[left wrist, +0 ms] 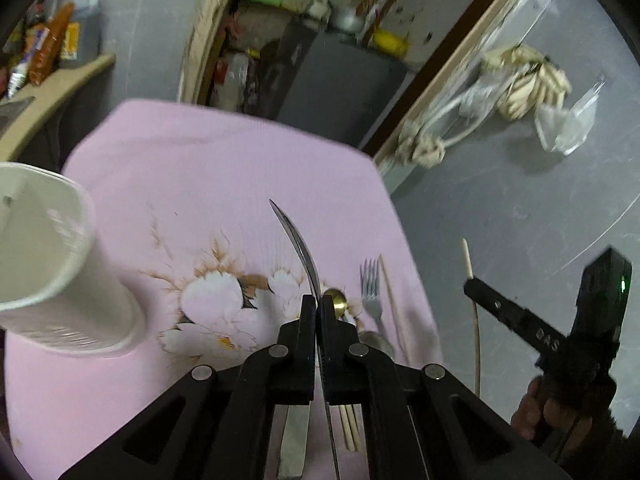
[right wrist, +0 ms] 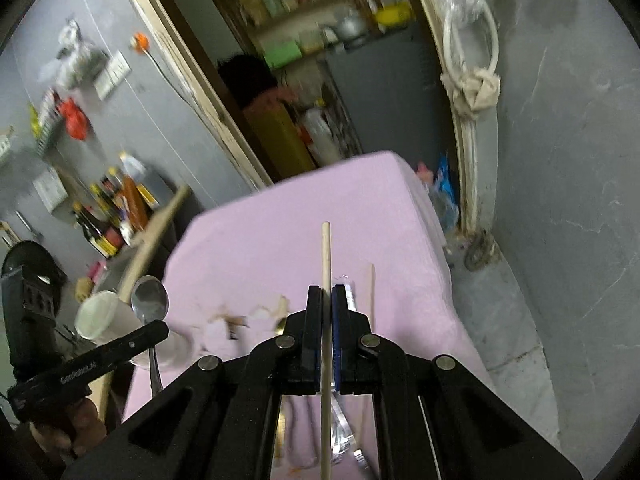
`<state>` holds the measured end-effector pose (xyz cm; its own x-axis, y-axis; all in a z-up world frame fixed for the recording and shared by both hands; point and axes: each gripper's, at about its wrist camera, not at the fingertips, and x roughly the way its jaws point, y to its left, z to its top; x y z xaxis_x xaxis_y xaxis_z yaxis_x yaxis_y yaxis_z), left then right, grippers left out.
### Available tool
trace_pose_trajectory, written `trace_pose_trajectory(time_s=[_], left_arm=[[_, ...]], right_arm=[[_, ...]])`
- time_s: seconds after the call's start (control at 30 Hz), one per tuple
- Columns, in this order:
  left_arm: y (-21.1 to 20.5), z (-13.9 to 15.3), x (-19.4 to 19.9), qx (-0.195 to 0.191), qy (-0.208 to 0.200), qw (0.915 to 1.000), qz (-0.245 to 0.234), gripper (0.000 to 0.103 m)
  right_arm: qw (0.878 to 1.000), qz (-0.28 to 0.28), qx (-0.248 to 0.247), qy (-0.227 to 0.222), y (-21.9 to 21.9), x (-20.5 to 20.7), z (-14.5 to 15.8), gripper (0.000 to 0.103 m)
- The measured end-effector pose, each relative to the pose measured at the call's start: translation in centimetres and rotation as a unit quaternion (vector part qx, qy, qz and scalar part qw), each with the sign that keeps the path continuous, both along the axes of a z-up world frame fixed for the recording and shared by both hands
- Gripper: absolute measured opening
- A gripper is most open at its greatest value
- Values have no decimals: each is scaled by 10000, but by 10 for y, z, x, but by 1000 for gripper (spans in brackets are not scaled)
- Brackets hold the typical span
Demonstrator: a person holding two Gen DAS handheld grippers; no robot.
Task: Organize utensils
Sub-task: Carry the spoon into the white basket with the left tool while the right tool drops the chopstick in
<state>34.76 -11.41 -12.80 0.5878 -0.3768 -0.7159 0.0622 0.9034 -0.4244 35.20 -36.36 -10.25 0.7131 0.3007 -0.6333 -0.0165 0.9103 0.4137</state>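
Steel spoon (left wrist: 298,248) clamped in left jaws, handle hidden; right jaws clamp chopstick (right wrist: 326,264), end cropped.

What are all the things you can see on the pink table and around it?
Spoon: one, silver, held up in the left tool.
Chopstick: one, pale wood, clamped in the right tool.
Chopstick on cloth: one, pale wood, right of the fork.
Fork: one, silver, lying on the cloth.
Gold utensil: one, partly hidden behind the left tool.
Paper cup: one, white, on the table's left side.
Tablecloth: one, pink with flowers.
Bottles: several, mixed colours, wooden shelf on the left.
Left tool: black, shut on the spoon.
Right tool: black, shut on the chopstick.
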Motion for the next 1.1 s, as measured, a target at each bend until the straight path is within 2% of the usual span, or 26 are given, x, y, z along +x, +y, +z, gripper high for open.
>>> trace_pose_trajectory(time_s=[0.13, 0.3, 0.43, 0.63, 0.7, 0.8, 0.9, 1.1], left_arm=[[21, 28, -18, -29, -449, 9989, 95, 3], [55, 67, -34, 5, -953, 9953, 171, 3], [97, 96, -42, -17, -1283, 9906, 469, 3], [171, 129, -39, 193, -1766, 9770, 1182, 3], [198, 133, -35, 262, -1932, 9701, 1442, 3], [230, 128, -27, 153, -1991, 9644, 1732, 3], [252, 115, -19, 43, -1974, 9620, 1887, 3], [263, 87, 1, -61, -1924, 9598, 2040, 3]], right_arm=[[9989, -29, 92, -454, 17, -16, 27, 4], [9921, 299, 286, -1181, 61, -20, 65, 4], [9802, 718, 525, -1769, 114, -7, 96, 4], [9592, 991, 943, -2475, 187, 10, 125, 4], [9542, 930, 1017, -2654, 205, 17, 127, 4], [9512, 854, 1042, -2776, 229, 25, 120, 4], [9529, 760, 994, -2763, 246, 34, 108, 4], [9601, 624, 754, -2621, 262, 50, 83, 4]])
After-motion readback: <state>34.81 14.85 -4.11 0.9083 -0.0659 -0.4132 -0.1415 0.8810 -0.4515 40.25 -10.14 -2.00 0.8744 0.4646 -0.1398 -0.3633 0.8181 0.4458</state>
